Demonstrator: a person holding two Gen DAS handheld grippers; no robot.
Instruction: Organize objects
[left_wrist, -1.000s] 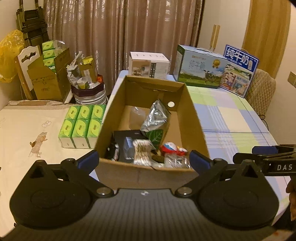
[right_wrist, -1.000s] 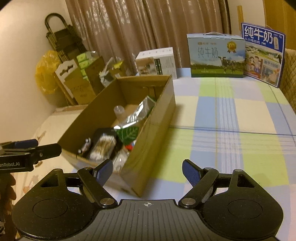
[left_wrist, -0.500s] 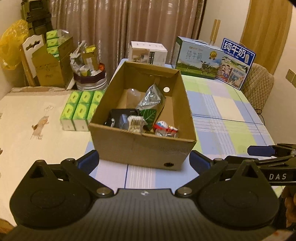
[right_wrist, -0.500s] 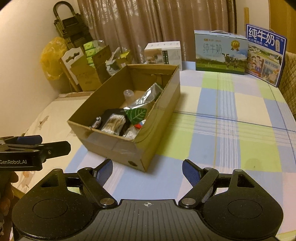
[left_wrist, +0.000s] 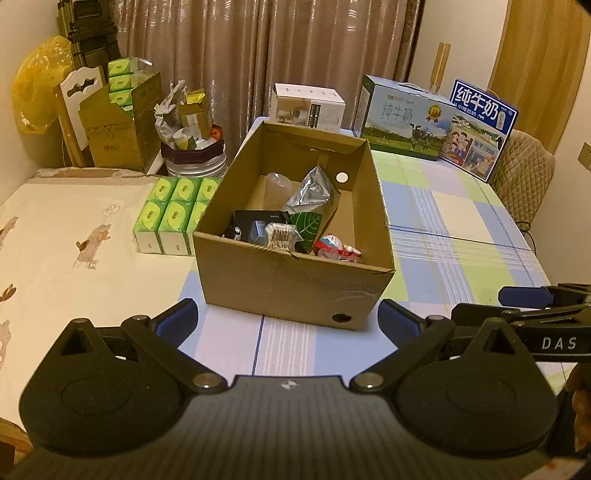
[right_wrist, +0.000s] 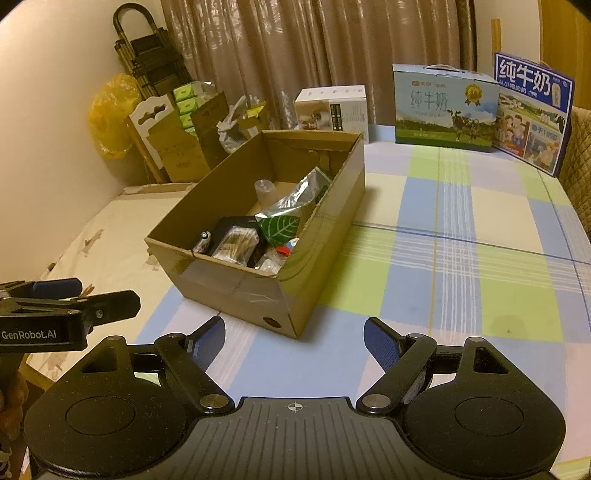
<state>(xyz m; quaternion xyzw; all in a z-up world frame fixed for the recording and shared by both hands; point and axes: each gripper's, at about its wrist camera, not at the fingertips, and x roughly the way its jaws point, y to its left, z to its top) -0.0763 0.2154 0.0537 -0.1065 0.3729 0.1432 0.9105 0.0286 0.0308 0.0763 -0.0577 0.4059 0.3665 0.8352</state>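
An open cardboard box stands on the checked tablecloth. It holds a silver foil bag with a green leaf, a black packet, a pack of cotton swabs, a small red, white and blue toy, a clear plastic cup and a small battery. My left gripper hovers open, short of the box's near wall. My right gripper is open near the box's front right corner. Both hold nothing.
Green tissue packs lie left of the box. Two milk cartons and a white box line the table's far edge. A chair with a carton and a tin of clutter stand behind. The checked cloth stretches right.
Both grippers have pulled back and up from the box, which now looks smaller and farther away. Both stay open; the contents have not shifted.
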